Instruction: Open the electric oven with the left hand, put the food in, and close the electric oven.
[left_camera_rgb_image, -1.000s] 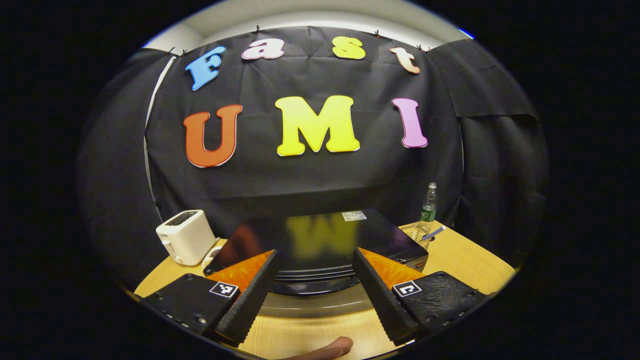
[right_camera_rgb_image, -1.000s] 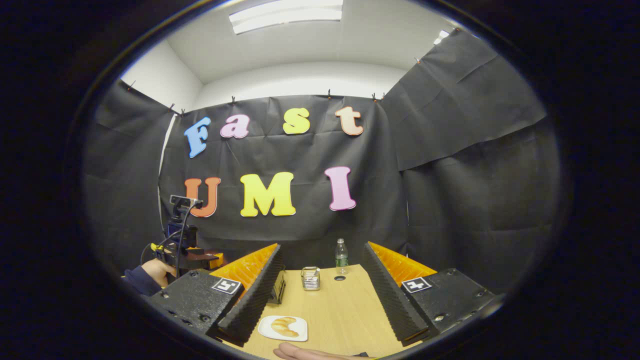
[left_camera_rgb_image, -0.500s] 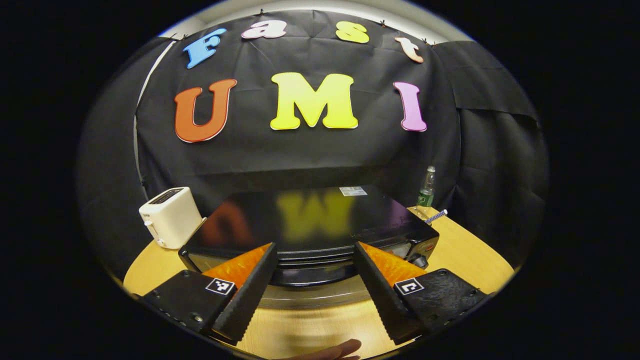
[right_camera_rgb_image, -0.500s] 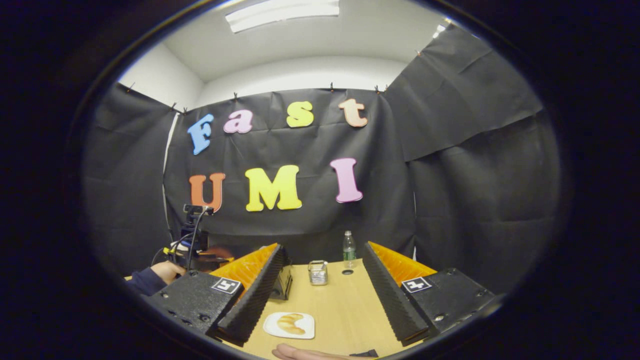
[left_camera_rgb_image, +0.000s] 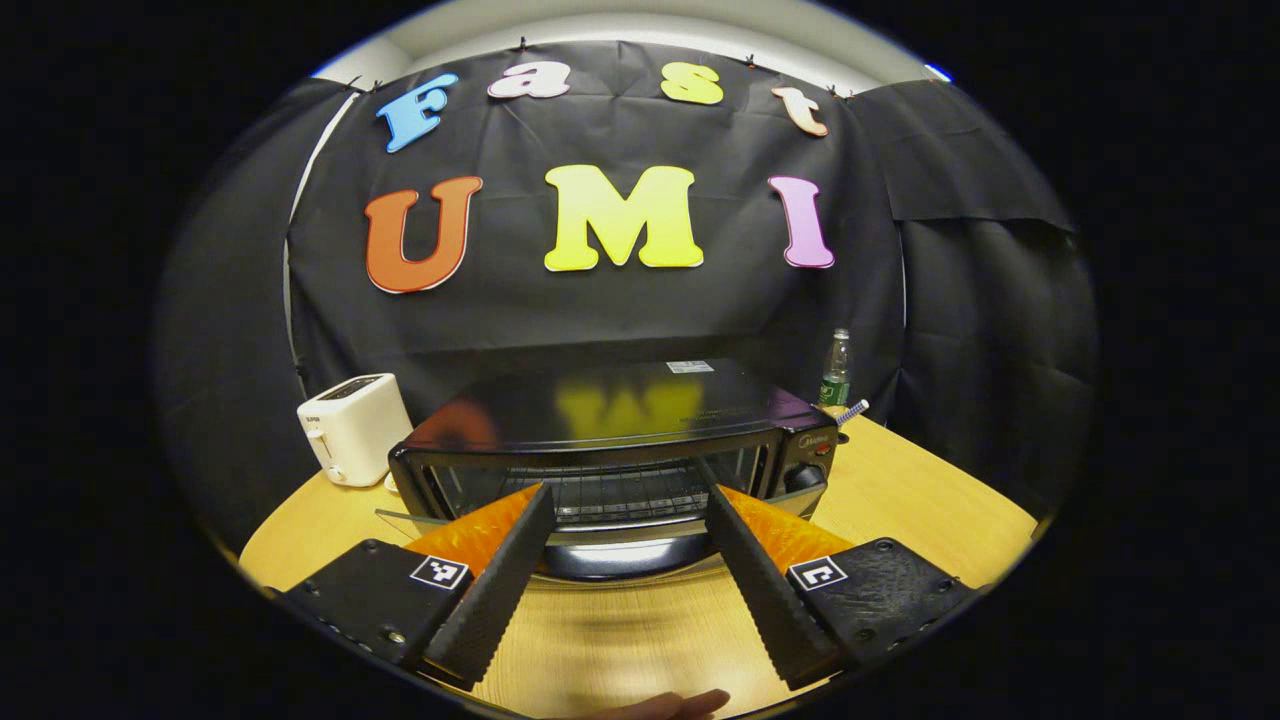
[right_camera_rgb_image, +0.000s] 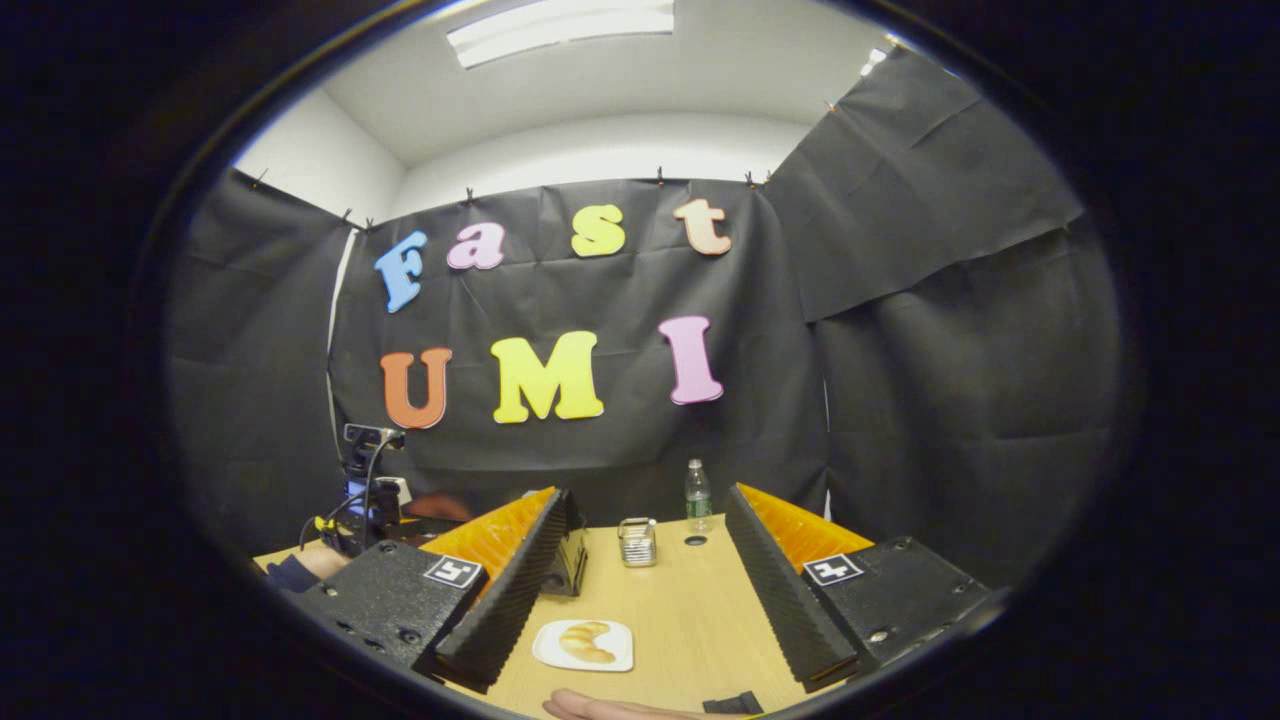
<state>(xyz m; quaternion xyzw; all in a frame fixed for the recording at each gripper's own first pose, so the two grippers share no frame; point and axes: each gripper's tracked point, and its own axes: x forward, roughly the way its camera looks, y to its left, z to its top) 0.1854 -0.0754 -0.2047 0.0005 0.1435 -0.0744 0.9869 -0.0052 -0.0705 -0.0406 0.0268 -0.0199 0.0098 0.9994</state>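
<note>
Oven door dropped open on the desk, pastry waiting on its plate.

The oven (left_camera_rgb_image: 620, 440) stands mid-desk (left_camera_rgb_image: 930, 510) with its door (left_camera_rgb_image: 620, 550) let down, the wire rack showing; the left tongs (left_camera_rgb_image: 620, 525) are spread wide just before the door, gripping nothing. A toaster (left_camera_rgb_image: 352, 428) stands to the oven's left, a bottle (left_camera_rgb_image: 835, 370) behind its right. The right tongs (right_camera_rgb_image: 645, 535) gape empty over the pastry (right_camera_rgb_image: 585, 642) on a plate (right_camera_rgb_image: 548, 652).

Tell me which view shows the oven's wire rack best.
The left gripper view: the oven faces the camera with its door dropped open, and the wire rack shows between the left gripper fingers. The right gripper view catches just a dark corner of the oven behind a finger, no rack.
</note>
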